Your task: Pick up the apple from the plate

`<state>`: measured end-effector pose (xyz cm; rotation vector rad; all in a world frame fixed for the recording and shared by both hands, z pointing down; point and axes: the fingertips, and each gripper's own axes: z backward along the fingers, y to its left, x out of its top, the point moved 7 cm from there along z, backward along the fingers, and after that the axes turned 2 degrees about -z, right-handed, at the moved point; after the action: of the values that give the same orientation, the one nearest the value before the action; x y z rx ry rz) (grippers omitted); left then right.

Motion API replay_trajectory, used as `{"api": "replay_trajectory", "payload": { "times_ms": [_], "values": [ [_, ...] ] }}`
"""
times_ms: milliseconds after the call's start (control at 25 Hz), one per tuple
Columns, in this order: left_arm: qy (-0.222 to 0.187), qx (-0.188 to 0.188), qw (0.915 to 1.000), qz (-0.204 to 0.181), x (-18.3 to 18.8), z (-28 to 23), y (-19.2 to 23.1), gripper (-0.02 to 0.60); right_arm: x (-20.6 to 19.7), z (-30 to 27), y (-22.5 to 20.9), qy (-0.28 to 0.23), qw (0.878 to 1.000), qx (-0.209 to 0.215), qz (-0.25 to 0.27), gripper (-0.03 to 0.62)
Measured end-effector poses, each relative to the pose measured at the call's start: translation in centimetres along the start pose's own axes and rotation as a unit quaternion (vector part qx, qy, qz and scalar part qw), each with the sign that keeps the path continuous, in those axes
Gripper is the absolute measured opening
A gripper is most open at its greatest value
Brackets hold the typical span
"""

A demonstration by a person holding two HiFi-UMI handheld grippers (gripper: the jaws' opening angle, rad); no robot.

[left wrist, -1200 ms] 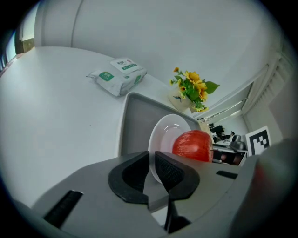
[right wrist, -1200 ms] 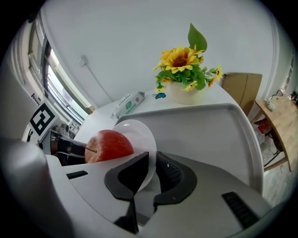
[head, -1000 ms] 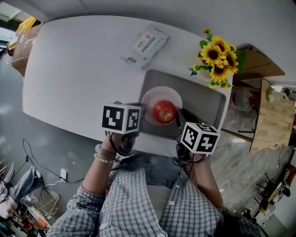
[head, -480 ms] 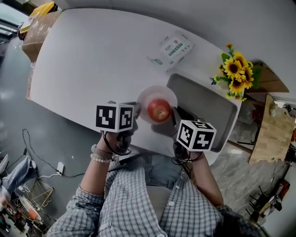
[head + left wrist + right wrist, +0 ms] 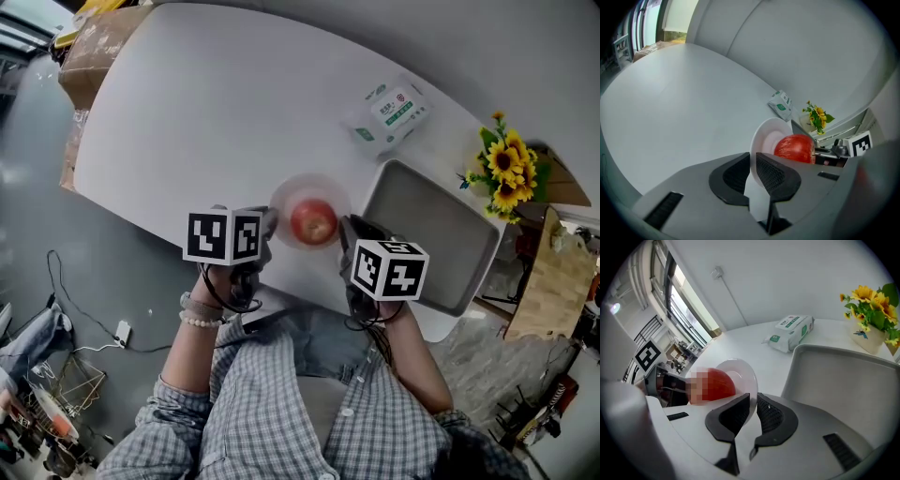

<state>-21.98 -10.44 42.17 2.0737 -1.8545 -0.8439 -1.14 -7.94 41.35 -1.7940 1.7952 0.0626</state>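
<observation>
A red apple [image 5: 313, 222] sits on a small white plate [image 5: 309, 181] held between my two grippers, over the white table just left of the grey tray [image 5: 424, 234]. My left gripper [image 5: 270, 223] is shut on the plate's left rim, and my right gripper [image 5: 343, 231] is shut on its right rim. In the left gripper view the plate [image 5: 768, 135] runs edge-on between the jaws of the left gripper [image 5: 752, 169], with the apple [image 5: 794, 147] beyond them. In the right gripper view the right gripper [image 5: 753, 405] pinches the plate [image 5: 742, 371] beside the apple [image 5: 719, 383].
The tray [image 5: 843, 376] lies at the table's right end. Behind it are a pack of wipes [image 5: 389, 112] and a pot of sunflowers [image 5: 506, 174]. A cardboard box [image 5: 94, 47] stands off the table's far left corner. The near table edge runs just below the grippers.
Both grippers have carried the plate with the apple leftward, off the tray and over the bare table beside it. Both stay shut on the rim.
</observation>
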Motion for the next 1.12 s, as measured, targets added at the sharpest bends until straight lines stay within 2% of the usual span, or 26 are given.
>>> {"api": "replay_trajectory", "payload": {
  "times_ms": [240, 480, 640, 880, 1120],
  "values": [
    [0.014, 0.002, 0.9999, 0.008, -0.1, 0.1, 3.5, 0.048, -0.3, -2.6, 2.1, 0.027, 1.0, 0.002, 0.014, 0.057],
    [0.032, 0.002, 0.9994, -0.007, 0.2, -0.5, 5.6, 0.048, -1.3, -4.5, 3.2, 0.058, 0.998, -0.016, 0.038, 0.057],
    [0.038, -0.004, 0.9992, -0.011, 0.2, -1.0, 6.0, 0.048, -1.4, -5.0, 3.5, 0.065, 0.995, -0.04, 0.069, 0.058],
    [0.039, -0.007, 0.9991, -0.015, 0.1, -1.5, 6.2, 0.048, -1.6, -5.3, 3.9, 0.082, 0.99, -0.052, 0.098, 0.058],
    [0.035, -0.004, 0.9988, -0.034, 0.0, -1.5, 6.0, 0.048, -1.6, -5.3, 4.0, 0.074, 0.991, -0.05, 0.1, 0.058]
  ]
}}
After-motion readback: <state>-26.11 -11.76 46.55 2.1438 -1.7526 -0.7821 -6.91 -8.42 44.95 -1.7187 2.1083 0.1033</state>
